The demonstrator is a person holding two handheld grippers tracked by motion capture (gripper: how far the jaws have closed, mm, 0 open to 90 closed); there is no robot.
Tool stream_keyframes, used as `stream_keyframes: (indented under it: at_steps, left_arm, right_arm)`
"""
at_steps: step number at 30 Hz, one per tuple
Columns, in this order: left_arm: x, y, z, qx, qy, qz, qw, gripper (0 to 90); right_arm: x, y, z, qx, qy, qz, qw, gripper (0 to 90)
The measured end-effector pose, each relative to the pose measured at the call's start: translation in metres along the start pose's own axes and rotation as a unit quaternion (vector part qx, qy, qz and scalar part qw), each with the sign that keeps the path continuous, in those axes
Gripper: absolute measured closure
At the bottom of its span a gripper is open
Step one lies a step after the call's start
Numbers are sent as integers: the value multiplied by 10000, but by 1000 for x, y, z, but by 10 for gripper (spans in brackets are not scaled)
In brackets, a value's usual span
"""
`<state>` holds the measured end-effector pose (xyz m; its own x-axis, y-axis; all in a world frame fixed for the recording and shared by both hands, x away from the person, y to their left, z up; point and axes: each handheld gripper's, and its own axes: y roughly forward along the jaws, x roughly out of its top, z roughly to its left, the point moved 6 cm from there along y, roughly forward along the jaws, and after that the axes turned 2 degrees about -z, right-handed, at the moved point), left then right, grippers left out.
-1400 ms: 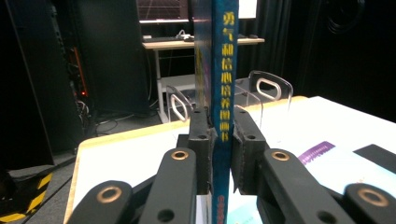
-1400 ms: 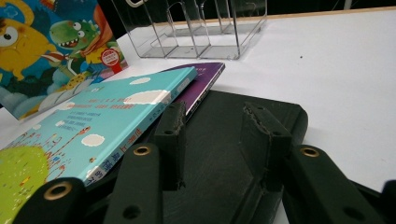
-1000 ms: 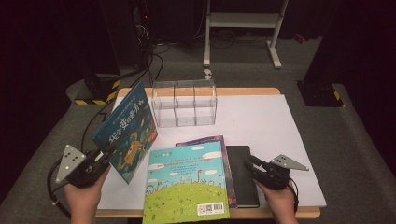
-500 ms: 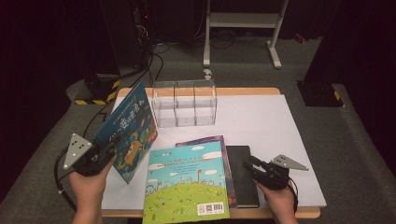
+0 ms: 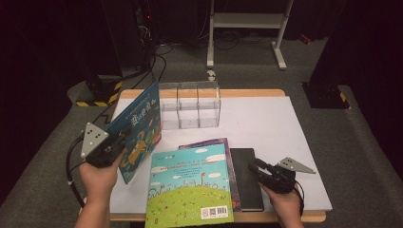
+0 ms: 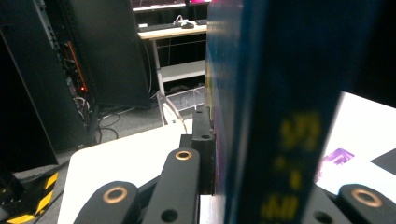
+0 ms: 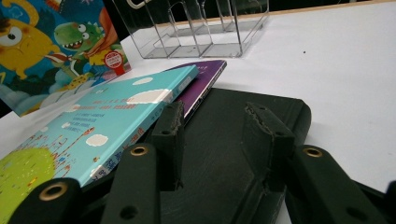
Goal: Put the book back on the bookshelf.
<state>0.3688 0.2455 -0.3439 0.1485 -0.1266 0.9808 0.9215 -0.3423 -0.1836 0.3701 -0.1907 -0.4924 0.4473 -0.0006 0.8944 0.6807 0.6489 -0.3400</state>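
High view, left hand-held gripper (image 5: 117, 142): clamped on the lower edge of the blue picture book (image 5: 138, 128), jaws having just closed further on it; the book stood tilted above the worktop (image 5: 266, 118) at its left side.
High view, clear organizer (image 5: 190, 104): stood at the back of the worktop, its three compartments holding nothing.
High view, right hand-held gripper (image 5: 254, 165): jaws partly apart over the black notebook (image 5: 247, 178), beside the green book (image 5: 190, 187) lying on a purple book (image 5: 216, 142).
Left gripper view: blue picture book (image 6: 261, 112) pinched edge-on between the jaws.
Right gripper view: jaws apart above the black notebook (image 7: 224, 140), nothing gripped; organizer (image 7: 201, 28) compartments unfilled.
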Motion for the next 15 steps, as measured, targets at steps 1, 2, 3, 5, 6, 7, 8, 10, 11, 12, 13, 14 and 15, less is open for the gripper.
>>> stream_keyframes:
  at_steps: [1,2,3,5,6,7,8,10,11,12,13,14,15]
  left_arm:
    - [3,3,2,-46,-98,-5,9999,829]
    - [6,5,3,-87,-171,11,9998,829]
    - [8,8,5,-119,-247,5,9996,829]
    - [10,12,7,-135,-348,-7,9993,829]
    - [11,15,9,-122,-432,-37,9990,829]
    - [12,17,10,-106,-495,-58,9987,829]
    - [12,19,11,-82,-559,-78,9984,829]
    - [13,23,13,-66,-652,-118,9978,829]
    - [13,27,14,-46,-694,-142,9975,829]
    - [14,29,14,-36,-714,-160,9973,829]
    - [14,32,14,-16,-739,-179,9971,829]
    - [15,35,14,16,-742,-189,9971,829]
    - [15,37,14,41,-733,-196,9971,829]
  right_arm:
    - [0,0,0,1,0,-6,10000,587]
    - [0,0,0,4,4,-10,10000,587]
    - [1,-1,0,4,-6,-17,10000,587]
    - [1,-1,0,6,-12,-28,10000,588]
    - [1,-1,0,5,-2,-29,10000,588]
    - [1,-2,-1,4,12,-37,10000,588]
    - [1,-2,-1,4,18,-38,10000,588]
    - [2,-3,-2,-8,7,-55,10000,588]
    - [2,-3,-2,-14,-4,-65,10000,587]
    - [3,-3,-3,-32,-15,-76,10000,586]
    - [3,-4,-4,-40,-14,-85,10000,583]
    - [3,-4,-5,-65,-37,-78,9999,582]
    - [3,-4,-5,-87,-51,-69,9999,582]
